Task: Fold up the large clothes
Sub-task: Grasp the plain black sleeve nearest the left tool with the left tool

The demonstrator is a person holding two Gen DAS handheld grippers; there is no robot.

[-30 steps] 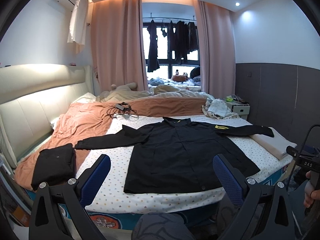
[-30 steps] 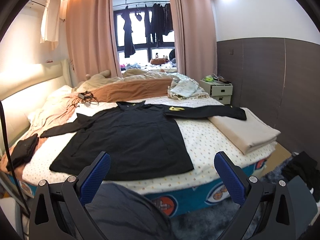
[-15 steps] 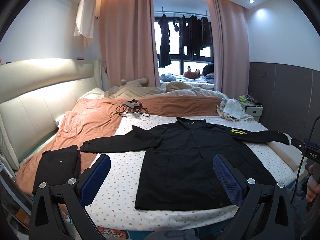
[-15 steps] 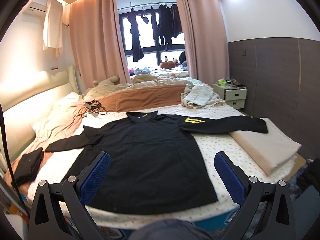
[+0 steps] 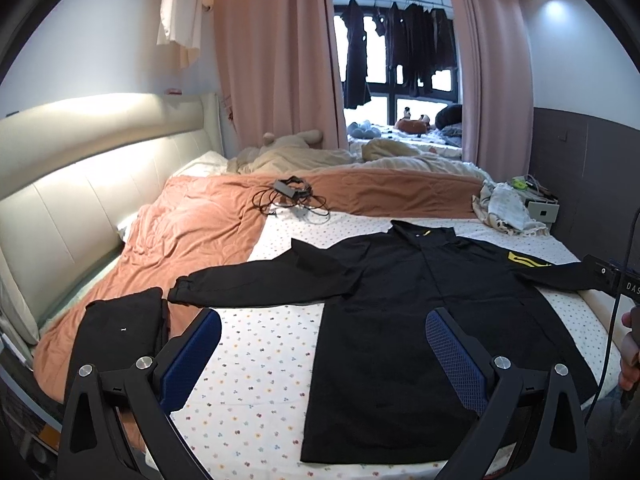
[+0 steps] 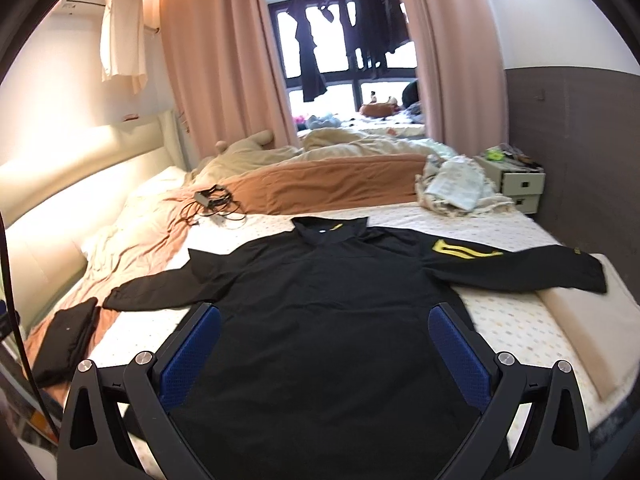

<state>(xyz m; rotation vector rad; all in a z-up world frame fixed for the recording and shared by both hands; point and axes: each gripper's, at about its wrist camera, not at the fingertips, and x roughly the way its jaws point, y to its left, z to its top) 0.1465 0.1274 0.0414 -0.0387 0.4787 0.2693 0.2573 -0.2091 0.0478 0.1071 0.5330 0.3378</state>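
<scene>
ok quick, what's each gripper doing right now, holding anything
left gripper: open, holding nothing, above the bed's near edge
right gripper: open, holding nothing, above the black jacket

Both fisheye views looked from the foot of the dotted-sheet bed (image 5: 256,344) toward the curtained window (image 6: 340,60). The left sat farther left; the right hung nearer, above the spread black long-sleeved jacket (image 6: 320,320), which both shared.
</scene>
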